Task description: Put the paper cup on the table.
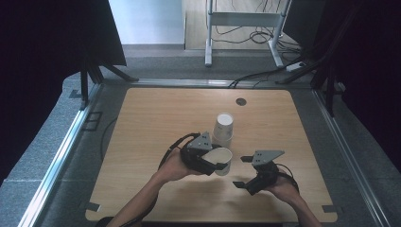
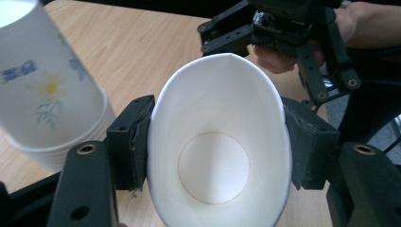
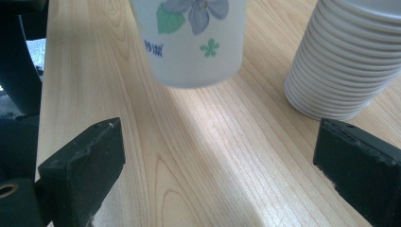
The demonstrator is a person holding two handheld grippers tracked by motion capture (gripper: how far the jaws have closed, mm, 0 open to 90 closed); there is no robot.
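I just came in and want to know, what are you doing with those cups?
A person works two grippers over a wooden table. The left gripper squeezes a single paper cup, bending its rim into an oval. The right gripper is open, holding nothing. An upside-down stack of paper cups stands just behind.

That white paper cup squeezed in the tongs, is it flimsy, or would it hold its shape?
Probably flimsy: the white paper cup looks pinched into an oval between the left tongs, so its thin wall likely gives easily. It is likely very light, being empty. Set down upright it might tip at a nudge, since its base looks narrower than its rim.
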